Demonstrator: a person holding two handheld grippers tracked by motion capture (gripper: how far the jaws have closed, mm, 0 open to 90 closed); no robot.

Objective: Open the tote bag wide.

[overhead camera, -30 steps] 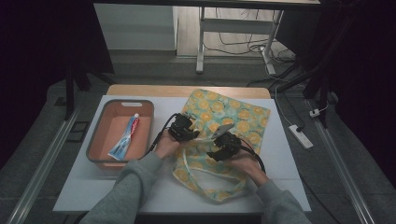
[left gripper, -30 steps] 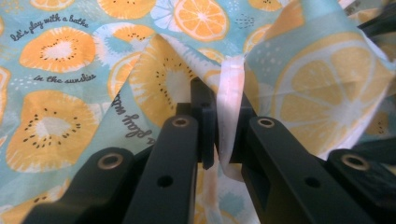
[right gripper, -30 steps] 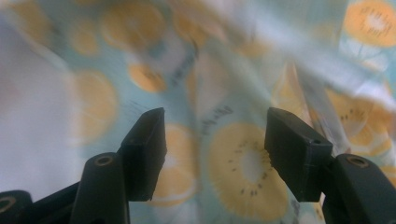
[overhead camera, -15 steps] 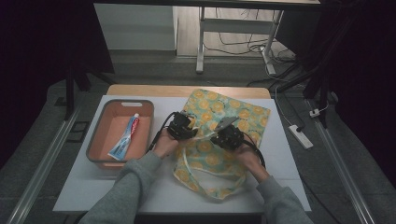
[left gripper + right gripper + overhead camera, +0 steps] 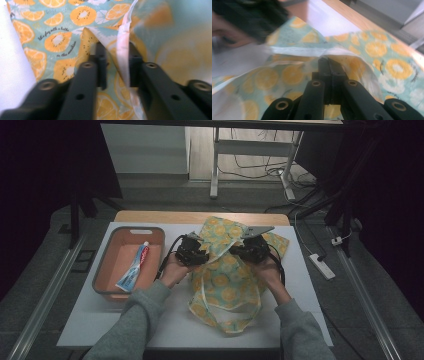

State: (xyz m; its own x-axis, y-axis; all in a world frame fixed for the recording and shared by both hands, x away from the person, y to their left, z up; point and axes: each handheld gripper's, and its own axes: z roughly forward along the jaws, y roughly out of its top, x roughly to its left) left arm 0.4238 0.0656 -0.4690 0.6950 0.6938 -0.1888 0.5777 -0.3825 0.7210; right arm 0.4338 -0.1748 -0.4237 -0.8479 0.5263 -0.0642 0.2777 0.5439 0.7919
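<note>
Count of things on the table

There was one fruit-print bag point(image 5: 225, 280), one orange tray point(image 5: 107, 270), one toothpaste tube point(image 5: 134, 267), and two grippers, left point(image 5: 199, 251) and right point(image 5: 239, 251).

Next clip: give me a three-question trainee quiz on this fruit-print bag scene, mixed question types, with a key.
1. True or false: the right gripper has its jaws shut on the edge of the fruit-print bag.
2. Multiple choice: what lies in the orange tray? A) a spoon B) a toothpaste tube C) a sponge
3. Fill in: the left gripper has its jaws apart, with the bag's white ______ between them.

Key: 1 true, the jaws meet on the cloth edge. 2 B, the toothpaste tube lies lengthwise in the tray. 3 rim; the jaws have just been opening and do not press it.
</note>
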